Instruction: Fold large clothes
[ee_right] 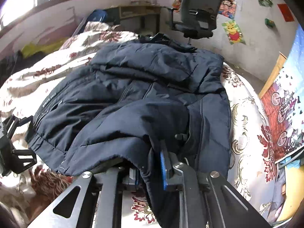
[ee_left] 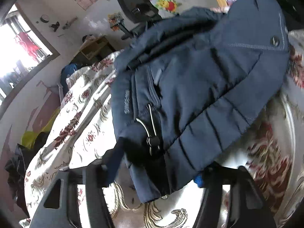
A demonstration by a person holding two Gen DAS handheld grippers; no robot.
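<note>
A large navy padded jacket [ee_right: 133,95] lies on a floral bedspread [ee_right: 245,125], partly folded over itself. It also fills the left wrist view [ee_left: 190,87], with a drawcord and toggle [ee_left: 152,140] at its hem. My right gripper [ee_right: 150,169] is shut on the jacket's near edge, with cloth pinched between the blue pads [ee_right: 163,169]. My left gripper [ee_left: 152,178] stands with its jaws wide apart around the jacket's hem corner, not clamping it. The left gripper also shows at the left edge of the right wrist view [ee_right: 17,142].
A black office chair [ee_right: 197,15] and a wooden desk [ee_right: 138,11] stand behind the bed against a wall with posters. A window [ee_left: 20,43] is at left. Dark clothes and a yellow bag [ee_left: 28,138] lie beside the bed. A patterned curtain [ee_right: 285,114] hangs at right.
</note>
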